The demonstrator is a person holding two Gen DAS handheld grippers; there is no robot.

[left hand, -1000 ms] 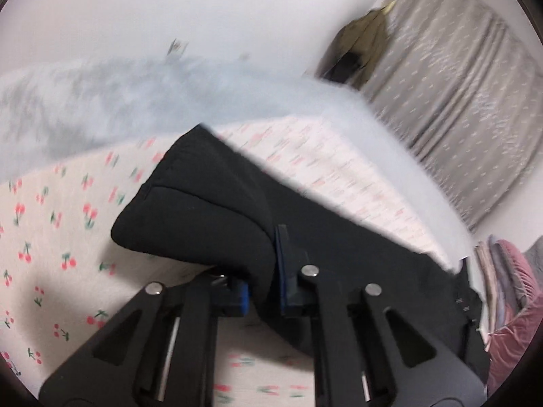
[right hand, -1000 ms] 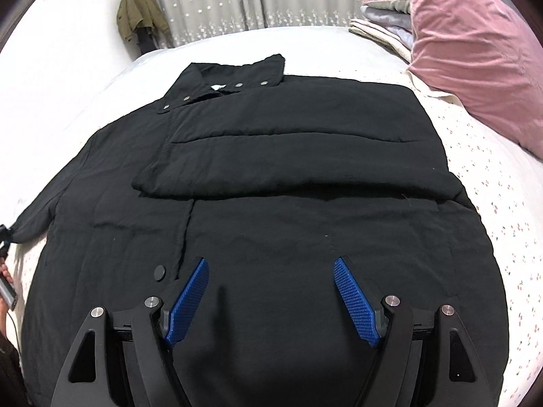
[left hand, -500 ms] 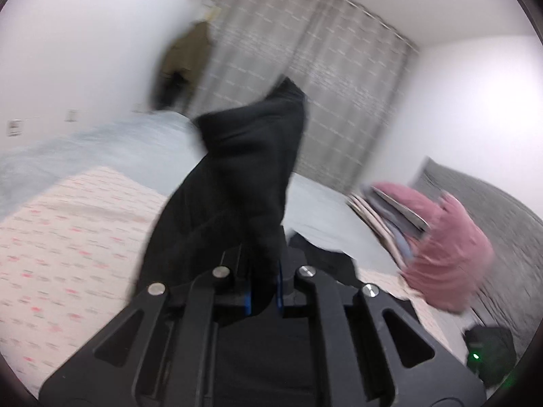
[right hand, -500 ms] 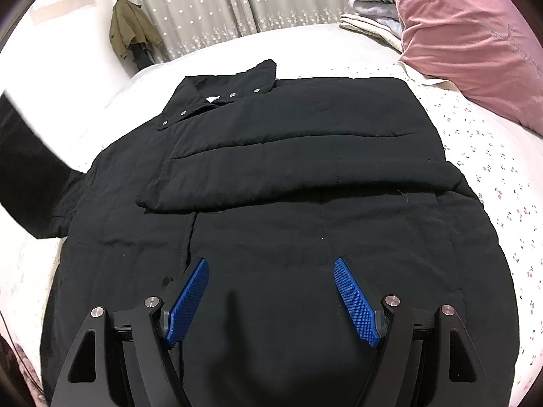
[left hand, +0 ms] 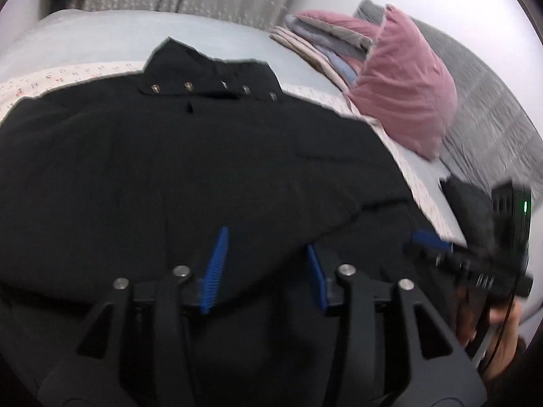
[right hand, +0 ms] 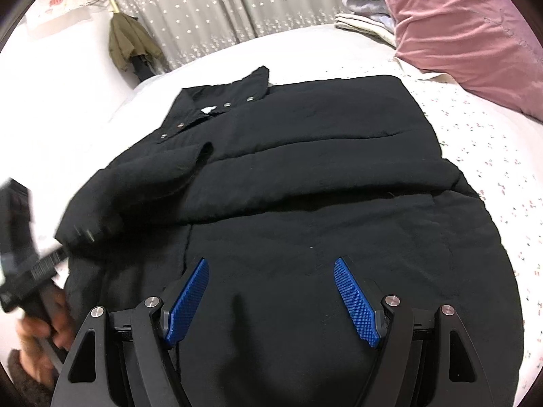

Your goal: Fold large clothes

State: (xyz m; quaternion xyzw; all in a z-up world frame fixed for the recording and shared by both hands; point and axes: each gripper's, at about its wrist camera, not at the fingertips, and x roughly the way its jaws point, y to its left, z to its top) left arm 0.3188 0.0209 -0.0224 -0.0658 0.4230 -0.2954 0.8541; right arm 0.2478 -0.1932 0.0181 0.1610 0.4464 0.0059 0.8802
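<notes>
A large black padded jacket (right hand: 305, 176) lies flat on the bed, collar with snap buttons (right hand: 217, 108) at the far end. Both sleeves are folded across the chest; the left sleeve (right hand: 142, 183) lies over the front. The jacket fills the left wrist view (left hand: 169, 169) too. My left gripper (left hand: 264, 268) is open and empty just above the jacket's lower part. My right gripper (right hand: 271, 291) is open and empty above the jacket's hem. The right gripper shows in the left wrist view (left hand: 441, 247), and the left gripper shows blurred in the right wrist view (right hand: 37, 264).
A pink pillow (right hand: 468, 23) and a stack of folded cloth (right hand: 366, 10) lie at the far right of the bed. The bed sheet (right hand: 492, 176) has a small cherry print. An olive coat (right hand: 129, 40) hangs by the curtain.
My left gripper carried the left sleeve up and over onto the jacket's front, then opened and let it go. The right gripper stayed open over the hem.
</notes>
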